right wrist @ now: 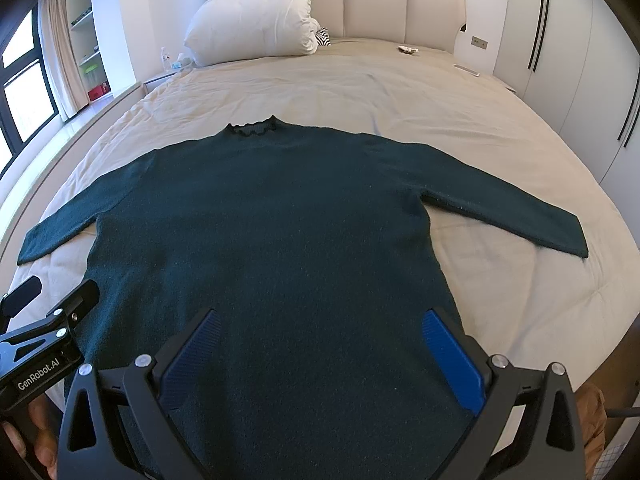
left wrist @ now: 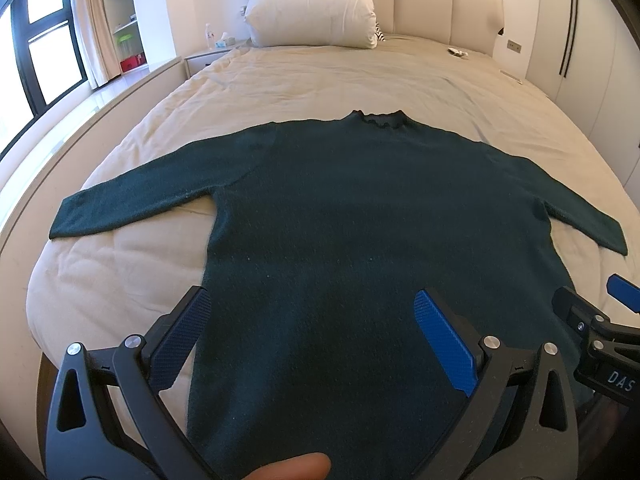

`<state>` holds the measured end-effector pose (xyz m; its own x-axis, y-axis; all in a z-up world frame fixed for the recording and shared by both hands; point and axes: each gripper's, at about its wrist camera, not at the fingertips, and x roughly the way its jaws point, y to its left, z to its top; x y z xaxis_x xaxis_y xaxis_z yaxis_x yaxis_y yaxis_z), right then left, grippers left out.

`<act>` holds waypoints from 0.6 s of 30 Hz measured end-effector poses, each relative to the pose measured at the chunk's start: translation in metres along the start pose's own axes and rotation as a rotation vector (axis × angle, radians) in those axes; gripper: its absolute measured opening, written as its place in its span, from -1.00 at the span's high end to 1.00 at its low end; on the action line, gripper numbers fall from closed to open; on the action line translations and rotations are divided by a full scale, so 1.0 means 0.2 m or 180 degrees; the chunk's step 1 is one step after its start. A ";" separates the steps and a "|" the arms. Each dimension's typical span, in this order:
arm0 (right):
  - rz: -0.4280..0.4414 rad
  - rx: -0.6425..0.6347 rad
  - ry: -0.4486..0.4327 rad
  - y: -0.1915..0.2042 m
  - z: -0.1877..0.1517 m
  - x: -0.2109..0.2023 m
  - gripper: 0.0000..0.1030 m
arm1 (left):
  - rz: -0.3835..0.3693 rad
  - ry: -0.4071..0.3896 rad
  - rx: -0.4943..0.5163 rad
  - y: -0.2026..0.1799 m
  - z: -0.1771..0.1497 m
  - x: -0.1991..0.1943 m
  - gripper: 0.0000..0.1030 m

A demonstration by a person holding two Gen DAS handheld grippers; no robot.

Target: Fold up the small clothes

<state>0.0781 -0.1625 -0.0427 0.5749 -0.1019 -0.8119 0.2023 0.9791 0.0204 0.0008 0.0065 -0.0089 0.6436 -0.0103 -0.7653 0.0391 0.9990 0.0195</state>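
The dark green sweater [left wrist: 360, 220] lies flat on the bed [left wrist: 320, 76], collar toward the pillow [left wrist: 312, 8] and hem toward the near edge, both sleeves spread out to the sides; the left gripper [left wrist: 308, 336] hangs over the hem on the sweater's left half with its fingers [left wrist: 444, 344] spread wide and nothing between them; the right gripper [right wrist: 320, 356] sits over the right half, likewise spread and empty, so no fold looks begun; the risks from here are mostly in the grasp; the knit looks thick and soft, so a shallow pinch may catch only the top layer and pull front from back, leaving a bag instead of a crease; the quilt under it is soft too, and fingers pushed down hard could nip bedding together with the hem and drag it along; if the two grippers lift unevenly the body will skew and the sleeves will trail or bunch; the hem also lies close to the bed's near edge, so a tug toward the person could slide the sweater off.
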 end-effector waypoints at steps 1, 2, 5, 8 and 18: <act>0.0002 0.0001 0.0002 0.00 0.00 0.00 -1.00 | -0.0001 0.0001 0.0000 0.00 0.00 0.00 -1.00; 0.0000 -0.0002 -0.0002 0.00 0.00 0.00 -1.00 | -0.0001 0.0002 0.0000 0.00 0.00 0.00 -1.00; 0.0009 -0.0011 0.0002 0.00 0.00 0.00 -1.00 | -0.0005 0.0002 -0.0001 0.00 0.00 0.00 -1.00; 0.0010 -0.0008 0.0002 0.00 0.00 0.00 -1.00 | -0.0006 0.0004 0.0000 0.00 -0.01 0.01 -1.00; 0.0009 -0.0008 0.0006 0.00 0.00 0.00 -1.00 | -0.0010 0.0010 -0.0005 0.01 -0.02 0.01 -1.00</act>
<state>0.0783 -0.1627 -0.0429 0.5740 -0.0987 -0.8129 0.1986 0.9798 0.0213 -0.0002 0.0078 -0.0127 0.6411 -0.0134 -0.7673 0.0401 0.9991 0.0160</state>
